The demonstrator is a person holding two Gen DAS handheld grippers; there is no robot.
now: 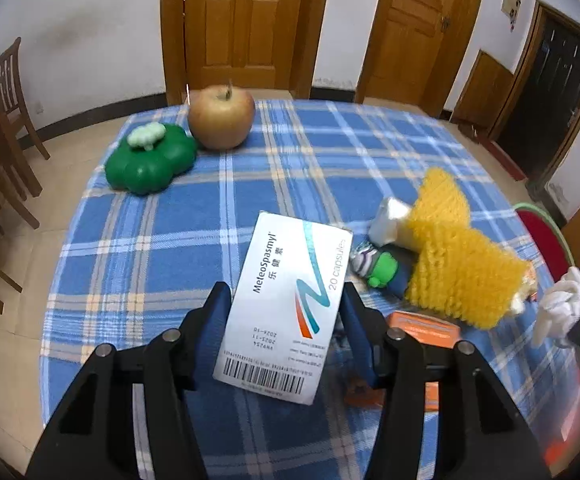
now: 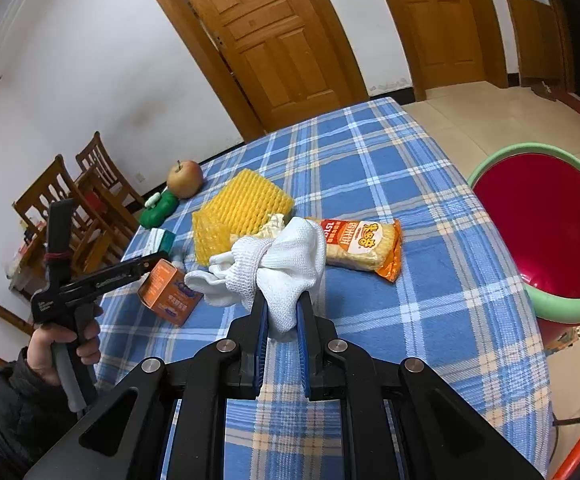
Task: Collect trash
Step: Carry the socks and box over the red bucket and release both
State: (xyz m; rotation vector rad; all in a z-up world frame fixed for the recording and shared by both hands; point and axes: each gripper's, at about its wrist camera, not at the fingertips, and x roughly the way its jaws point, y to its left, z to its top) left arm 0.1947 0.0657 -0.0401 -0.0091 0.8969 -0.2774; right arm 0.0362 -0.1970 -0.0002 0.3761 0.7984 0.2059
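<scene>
Medicine box (image 1: 286,308), white, marked "MeteoSpasmyl 20 capsules", sits clamped between the blue pads of the left gripper (image 1: 284,300), jaws closed against its two long edges, box lifted above the plaid tablecloth (image 1: 290,168). Just right of the fingers: orange carton (image 1: 425,326), partly hidden. Ahead and right: yellow foam net (image 1: 453,256), small green-topped wrapper (image 1: 377,266) beside it. Far ahead left: apple (image 1: 221,117) touching a green clover-shaped container (image 1: 150,160).

Right wrist view: right gripper (image 2: 282,312) pinched nearly closed on a white knitted glove (image 2: 278,264), cloth bunched between the pads and spilling forward and left. Beyond it, orange snack packet (image 2: 363,248) lying flat. Left of the fingers, the orange carton (image 2: 170,292). Right of the table, red basin with green rim (image 2: 501,160) on the floor.
</scene>
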